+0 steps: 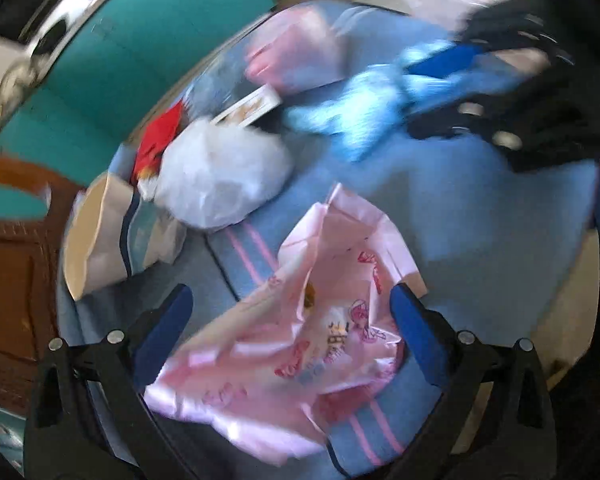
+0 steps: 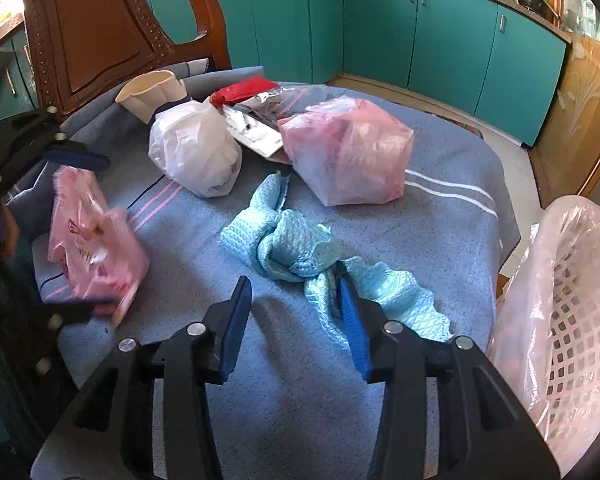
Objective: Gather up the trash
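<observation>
Two grippers work over the blue-grey blanket (image 2: 400,216) on the round table. Left gripper (image 1: 292,312) has its jaws spread wide, the blue pads (image 1: 416,328) standing clear on either side of the pink printed bag (image 1: 324,320); that bag lies between them, and the blurred view shows no pad pressing on it. Right gripper (image 2: 296,312) is partly open with nothing held: bare blanket fills the gap, and its right pad (image 2: 354,332) sits at the edge of the crumpled light-blue cloth (image 2: 300,248), whether touching it I cannot tell.

Outward from the right gripper, the cloth trails toward the table's middle. Beyond it stand the white tied bag (image 2: 196,152) and the larger pink translucent bag (image 2: 352,152), near each other with a flat white pack (image 2: 256,134) and a red wrapper (image 2: 244,90) behind them. A cream cup (image 2: 152,94) lies tipped near the far rim, close to the carved wooden chair back (image 2: 100,36).

Open blanket lies in front of and to the right of the big pink bag, out to the white stripes near the table edge. Just off the near right edge is a white lattice basket lined with clear plastic (image 2: 572,320). Teal cabinets (image 2: 440,36) stand well apart across the floor.
</observation>
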A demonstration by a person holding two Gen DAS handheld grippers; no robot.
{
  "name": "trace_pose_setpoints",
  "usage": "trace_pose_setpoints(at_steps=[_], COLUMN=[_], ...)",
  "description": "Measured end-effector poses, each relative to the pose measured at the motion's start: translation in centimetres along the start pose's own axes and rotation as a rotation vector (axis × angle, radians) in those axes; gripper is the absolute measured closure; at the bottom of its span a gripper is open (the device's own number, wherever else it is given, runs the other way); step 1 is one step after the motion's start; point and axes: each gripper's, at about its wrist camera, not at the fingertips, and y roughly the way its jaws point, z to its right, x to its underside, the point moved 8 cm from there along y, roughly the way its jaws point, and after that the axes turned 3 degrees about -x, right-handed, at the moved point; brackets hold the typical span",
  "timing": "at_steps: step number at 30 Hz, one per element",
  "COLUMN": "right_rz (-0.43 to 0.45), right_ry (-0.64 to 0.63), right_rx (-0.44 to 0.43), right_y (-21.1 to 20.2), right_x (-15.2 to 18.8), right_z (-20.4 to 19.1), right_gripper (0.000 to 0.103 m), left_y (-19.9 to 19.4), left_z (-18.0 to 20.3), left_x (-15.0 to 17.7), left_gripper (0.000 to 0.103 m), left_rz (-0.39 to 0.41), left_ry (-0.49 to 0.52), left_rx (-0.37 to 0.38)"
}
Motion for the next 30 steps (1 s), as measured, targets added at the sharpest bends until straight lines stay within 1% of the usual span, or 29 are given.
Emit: trace_pose_setpoints(at_steps=[1, 2, 4, 6, 7, 8, 9, 10, 11, 12, 14, 16, 18, 21, 22, 26, 28, 30], right_rz=[0.005, 0.010, 0.029, 0.039, 0.036, 0.034, 0.033, 0.034, 0.035, 0.036, 0.044, 0.062, 0.081, 0.134, 0.151, 0.235, 0.251, 0.226], right_ry=[0.006, 0.014, 0.035, 0.046, 0.041, 0.033, 0.021, 0.013, 0.000, -0.006, -0.023, -0.036, -0.037, -0.018, -0.010, 0.042, 0.059, 0.044], right_rx=[0.011, 0.010, -0.008, -0.021, -0.029, -0.033, -0.031, -0.029, -0.036, -0.042, -0.046, -0.040, -0.040, -0.055, -0.063, -0.115, -0.132, -0.154], right_y=[0.1, 0.1, 0.1, 0.2, 0.3, 0.4, 0.4, 0.3, 0.2, 0.1, -0.3, -0.9, -1.7, -3.4, -3.9, -6.7, -7.4, -7.2], right_x=[0.0, -0.1, -0.4, -0.7, -0.7, -0.7, -0.8, -0.8, -0.8, -0.9, -1.0, -1.1, -1.3, -1.7, -1.9, -2.7, -2.9, -2.7], right_z=[0.3, 0.5, 0.7, 0.8, 0.7, 0.5, 0.2, 0.0, -0.4, -0.7, -1.2, -1.4, -1.4, -1.1, -0.9, 0.2, 0.7, 0.6], right_gripper=[0.054, 0.054, 0.054, 0.054, 0.055, 0.066, 0.071, 0.079, 0.089, 0.090, 0.096, 0.096, 0.096, 0.096, 0.096, 0.098, 0.098, 0.097], left_y=[0.2, 0.6, 1.2, 1.1, 1.0, 0.7, 0.5, 0.2, 0.0, -0.3, -0.7, -1.7, -2.9, -4.3, -4.8, -7.2, -7.4, -8.2], left_z=[-0.5, -1.1, -2.0, -2.5, -2.6, -2.7, -2.8, -2.9, -3.0, -3.2, -3.4, -3.2, -3.1, -2.9, -2.1, -2.0, -2.0, -2.0], left_x=[-0.1, 0.0, 0.4, 0.8, 0.9, 1.2, 1.3, 1.4, 1.6, 1.9, 2.2, 2.3, 2.2, 1.4, 1.0, 0.5, 0.1, 0.7], left_gripper=[0.004, 0.004, 0.006, 0.018, 0.030, 0.042, 0.047, 0.058, 0.071, 0.071, 0.078, 0.080, 0.081, 0.082, 0.082, 0.082, 0.082, 0.082], left_rz=[-0.001, -0.006, -0.021, -0.007, -0.001, 0.007, 0.011, 0.013, 0.013, 0.005, -0.003, 0.010, 0.037, 0.076, 0.085, 0.130, 0.150, 0.158], left_ry=[-0.043, -0.114, -0.227, -0.303, -0.323, -0.357, -0.379, -0.396, -0.409, -0.416, -0.405, -0.392, -0.399, -0.426, -0.434, -0.499, -0.526, -0.547], left_rx=[0.017, 0.042, 0.088, 0.129, 0.144, 0.166, 0.171, 0.170, 0.158, 0.127, 0.043, -0.024, -0.061, -0.091, -0.099, -0.119, -0.119, -0.112])
